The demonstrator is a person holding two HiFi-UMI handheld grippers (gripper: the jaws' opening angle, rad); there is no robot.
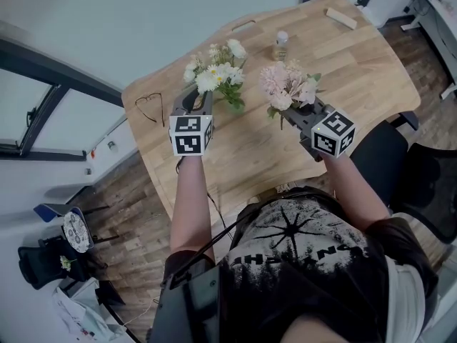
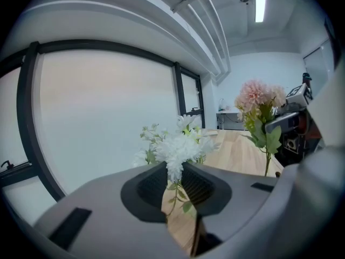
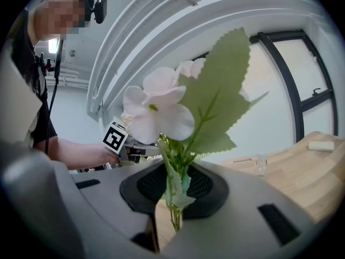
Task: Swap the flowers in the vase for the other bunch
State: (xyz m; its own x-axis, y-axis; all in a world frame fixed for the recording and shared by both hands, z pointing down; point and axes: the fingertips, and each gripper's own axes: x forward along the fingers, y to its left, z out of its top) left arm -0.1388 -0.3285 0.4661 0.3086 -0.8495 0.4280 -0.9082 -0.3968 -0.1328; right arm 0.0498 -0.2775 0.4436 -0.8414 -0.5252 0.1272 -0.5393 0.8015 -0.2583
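A bunch of white flowers [image 1: 216, 73] stands upright over the left of the wooden table [image 1: 357, 77]. My left gripper [image 1: 194, 100] is shut on its stems, and the white blooms [image 2: 178, 144] rise between the pads in the left gripper view. My right gripper [image 1: 291, 113] is shut on the stems of a pink bunch [image 1: 285, 84], whose pale bloom and big leaf [image 3: 161, 112] fill the right gripper view. A small clear glass vase [image 1: 280, 46] stands bare at the table's far side, beyond both bunches, and shows again [image 3: 261, 164] in the right gripper view.
A pair of glasses [image 1: 150, 106] lies near the table's left edge. A small wooden block [image 1: 340, 18] rests at the far right corner. A black chair [image 1: 421, 184] stands to the right of the table. A glass wall runs along the far-left side.
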